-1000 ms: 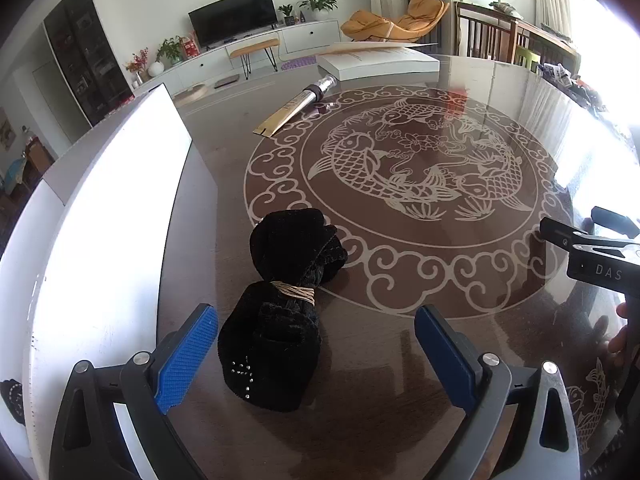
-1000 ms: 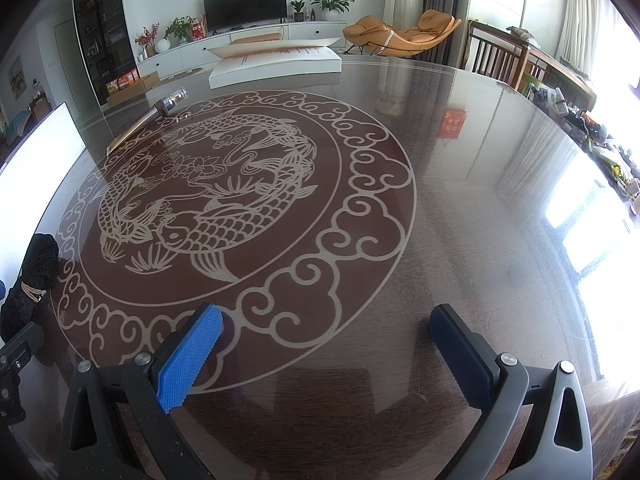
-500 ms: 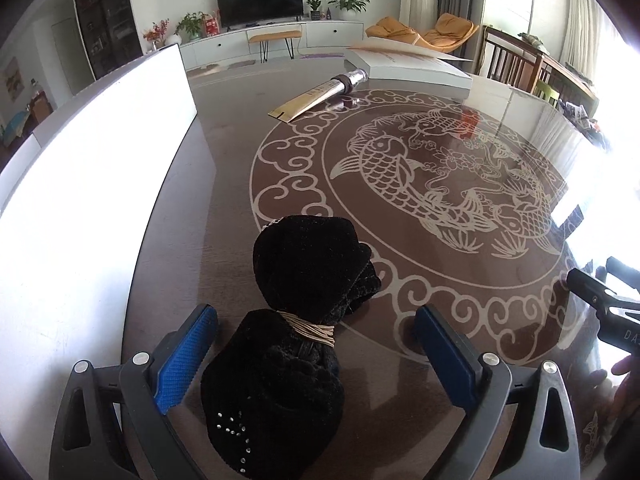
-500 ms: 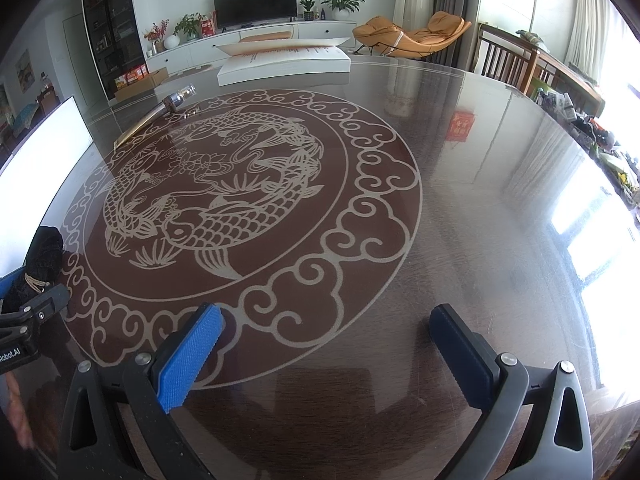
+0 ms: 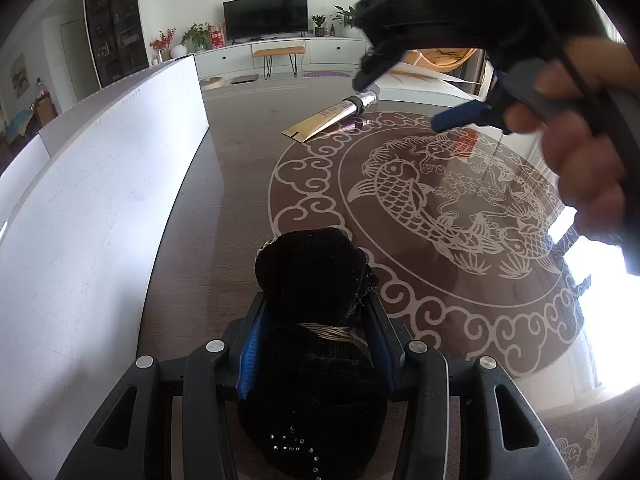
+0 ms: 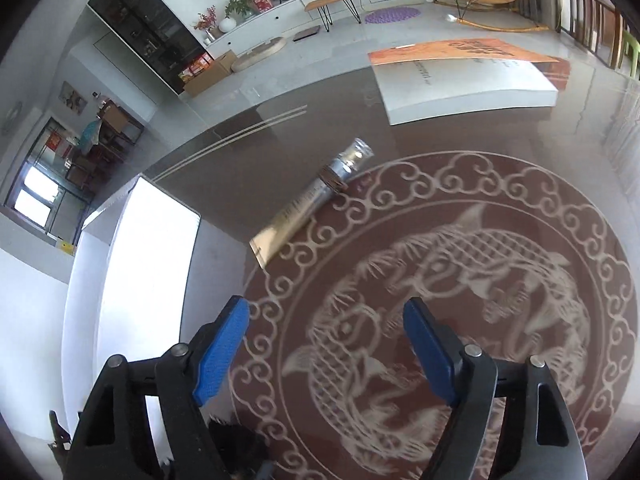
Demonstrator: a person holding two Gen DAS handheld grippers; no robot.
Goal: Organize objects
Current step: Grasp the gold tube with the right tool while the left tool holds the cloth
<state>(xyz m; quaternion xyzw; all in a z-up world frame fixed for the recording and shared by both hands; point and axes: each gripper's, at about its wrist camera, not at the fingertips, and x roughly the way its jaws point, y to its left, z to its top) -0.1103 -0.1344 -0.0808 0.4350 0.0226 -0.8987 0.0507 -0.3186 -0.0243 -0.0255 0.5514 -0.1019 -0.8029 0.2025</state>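
Observation:
A black fuzzy bundle tied at its waist with a tan band lies on the dark table. My left gripper is shut on the bundle at the band. My right gripper is open and empty, raised above the table; in the left wrist view it shows at the upper right, held by a hand. A gold tube with a silver cap lies ahead of the right gripper; it also shows in the left wrist view.
A long white box stands along the left of the bundle, also in the right wrist view. A flat white box with an orange lid lies at the table's far side. The table bears a fish medallion.
My left gripper moved forward and closed on the black bundle. My right gripper rose and swung left, over the table toward the gold tube, narrowing somewhat.

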